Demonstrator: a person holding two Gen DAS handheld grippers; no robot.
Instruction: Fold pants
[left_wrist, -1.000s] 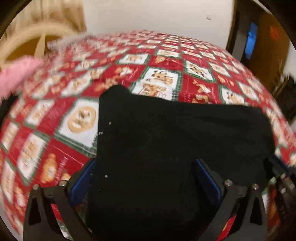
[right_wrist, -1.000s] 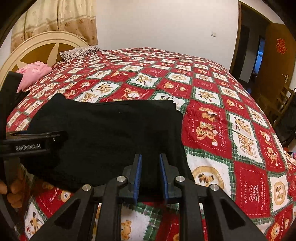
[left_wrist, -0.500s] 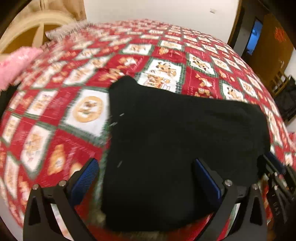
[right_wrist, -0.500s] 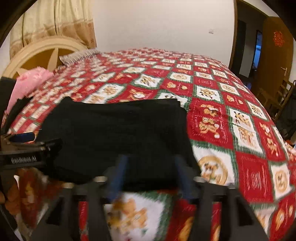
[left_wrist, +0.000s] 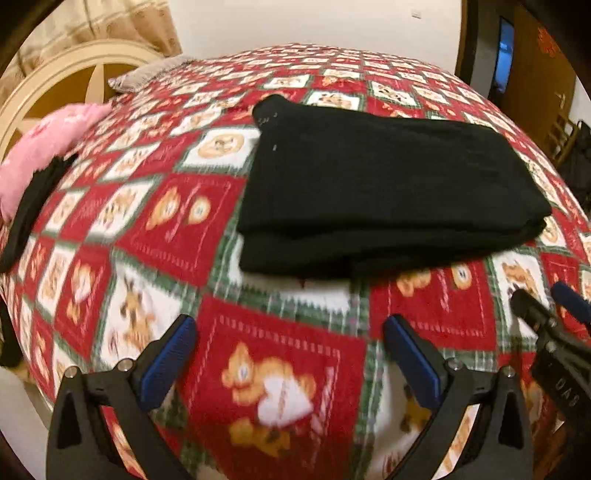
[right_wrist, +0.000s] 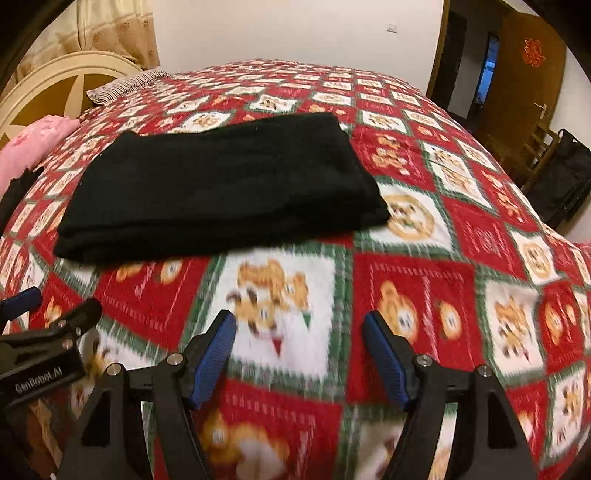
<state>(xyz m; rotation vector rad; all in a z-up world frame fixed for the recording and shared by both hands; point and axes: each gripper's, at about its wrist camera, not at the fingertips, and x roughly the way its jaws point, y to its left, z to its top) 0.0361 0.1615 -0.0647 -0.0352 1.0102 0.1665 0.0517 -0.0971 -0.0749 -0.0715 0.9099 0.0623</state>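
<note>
Releasing the folded black pants (left_wrist: 388, 192), you drew both grippers back from them: left gripper (left_wrist: 288, 354) and right gripper (right_wrist: 299, 350) stood spread and empty near the pants' front edge; folding looked finished.

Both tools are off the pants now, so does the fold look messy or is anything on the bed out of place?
Nothing stands out. The black folded pants lie flat as a neat rectangle on the red patchwork bedspread, layers roughly aligned; only the lower layer peeks out slightly along the near edge. Both the left tool and right tool are open and empty.
</note>
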